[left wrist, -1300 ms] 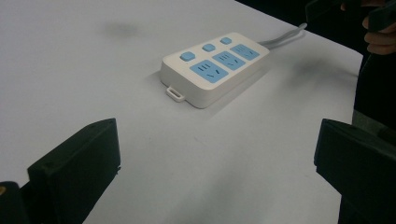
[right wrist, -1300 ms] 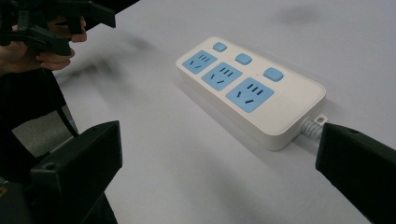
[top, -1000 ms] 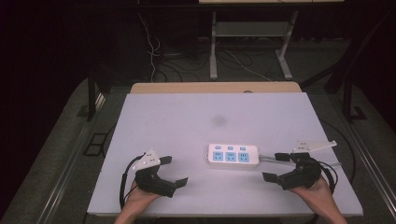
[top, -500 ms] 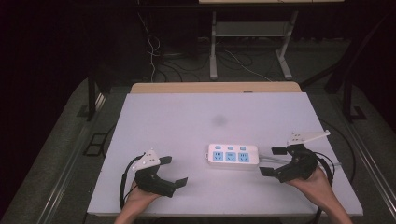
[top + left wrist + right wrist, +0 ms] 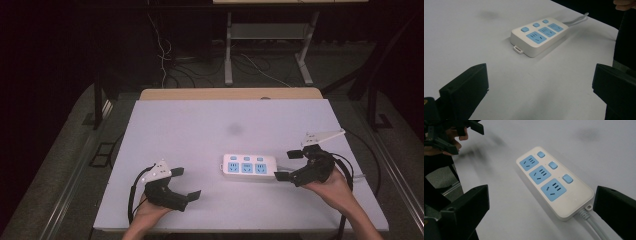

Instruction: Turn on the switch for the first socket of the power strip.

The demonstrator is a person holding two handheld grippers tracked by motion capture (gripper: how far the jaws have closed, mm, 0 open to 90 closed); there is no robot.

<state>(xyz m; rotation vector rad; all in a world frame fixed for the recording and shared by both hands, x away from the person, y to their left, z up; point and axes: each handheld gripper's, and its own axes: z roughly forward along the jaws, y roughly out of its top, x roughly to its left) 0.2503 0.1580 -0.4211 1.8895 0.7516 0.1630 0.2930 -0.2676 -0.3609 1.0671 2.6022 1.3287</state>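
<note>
Where the white tabletop (image 5: 200, 130) lies flat, one power strip (image 5: 248, 166) rests right of centre; right hand-held gripper (image 5: 290, 165) gapes empty beside its cord end, seemingly for grasping; left hand-held gripper (image 5: 185, 182) wide, empty, apart.

Dim, dark surroundings; the white table (image 5: 200, 125) is evenly lit, shadows soft, close claws blurred.

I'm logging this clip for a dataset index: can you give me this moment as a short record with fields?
surface: white table
object: white power strip, three blue sockets, three blue buttons, lying flat
cable: leaves the strip's end nearest the right hand-held gripper
left hand-held gripper: open, away from strip
right hand-held gripper: open, close beside strip's cable end
</note>
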